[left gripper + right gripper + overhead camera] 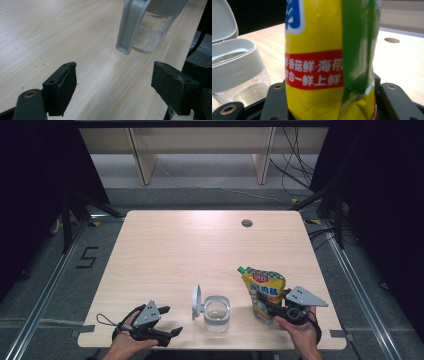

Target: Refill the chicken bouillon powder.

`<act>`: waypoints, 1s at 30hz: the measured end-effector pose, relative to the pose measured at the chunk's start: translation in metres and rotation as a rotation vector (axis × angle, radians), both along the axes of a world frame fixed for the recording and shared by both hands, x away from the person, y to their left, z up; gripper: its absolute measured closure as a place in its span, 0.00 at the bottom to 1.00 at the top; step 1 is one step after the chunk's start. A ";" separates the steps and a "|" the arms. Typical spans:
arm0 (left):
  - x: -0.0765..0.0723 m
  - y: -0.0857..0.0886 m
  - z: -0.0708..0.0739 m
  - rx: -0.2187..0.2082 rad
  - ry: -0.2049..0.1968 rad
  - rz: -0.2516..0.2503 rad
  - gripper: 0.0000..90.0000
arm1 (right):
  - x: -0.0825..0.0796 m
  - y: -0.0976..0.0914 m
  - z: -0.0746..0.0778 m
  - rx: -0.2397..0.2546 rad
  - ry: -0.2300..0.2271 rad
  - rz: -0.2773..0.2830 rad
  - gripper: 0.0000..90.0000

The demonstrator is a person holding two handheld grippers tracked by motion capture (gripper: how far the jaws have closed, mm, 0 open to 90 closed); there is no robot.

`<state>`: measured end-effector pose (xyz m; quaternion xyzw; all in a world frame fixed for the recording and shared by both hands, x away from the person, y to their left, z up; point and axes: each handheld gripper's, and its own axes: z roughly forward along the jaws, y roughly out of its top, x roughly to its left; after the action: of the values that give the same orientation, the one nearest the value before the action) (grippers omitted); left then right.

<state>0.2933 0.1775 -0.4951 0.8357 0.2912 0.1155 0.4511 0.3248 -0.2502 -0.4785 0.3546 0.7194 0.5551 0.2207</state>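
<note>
A yellow and green stand-up pouch with a green screw cap at its top corner (263, 291) is held upright near the front right of the pale wooden table (200, 245), pinched between the two black jaws of the right gripper (266, 301), which is gripped by the person's right hand (295, 327). In the right gripper view the pouch (329, 57) is seen pressed on both sides by the jaws, its red band of white lettering turned toward the camera. Just to the left of the pouch, a clear glass jar with a grey collar (217, 312) is set on the table, its grey hinged lid (196, 301) swung up on the left side; a small amount of pale granules is seen at the bottom of the jar (150, 35) in the left gripper view. The left gripper (172, 332) is rested on the table at the front left, held by the left hand (127, 335), its jaws spread wide with nothing between them, pointed toward the jar and apart from it. A small round hole (246, 223) is found near the far edge of the table.
</note>
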 end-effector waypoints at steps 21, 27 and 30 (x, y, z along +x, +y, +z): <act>0.000 0.001 0.000 -0.002 -0.006 0.008 0.22 | -0.048 0.022 0.043 -0.367 -0.242 0.076 0.55; 0.001 0.002 0.000 0.009 -0.008 0.012 0.22 | -0.061 0.037 0.045 -0.579 -0.302 0.101 0.57; 0.000 0.001 0.000 -0.003 0.001 0.007 0.22 | -0.064 0.041 0.046 -0.615 -0.319 0.118 0.57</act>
<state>0.2933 0.1788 -0.4950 0.8342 0.2943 0.1162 0.4516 0.2608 -0.2095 -0.4322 0.1381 0.8287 0.3727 0.3940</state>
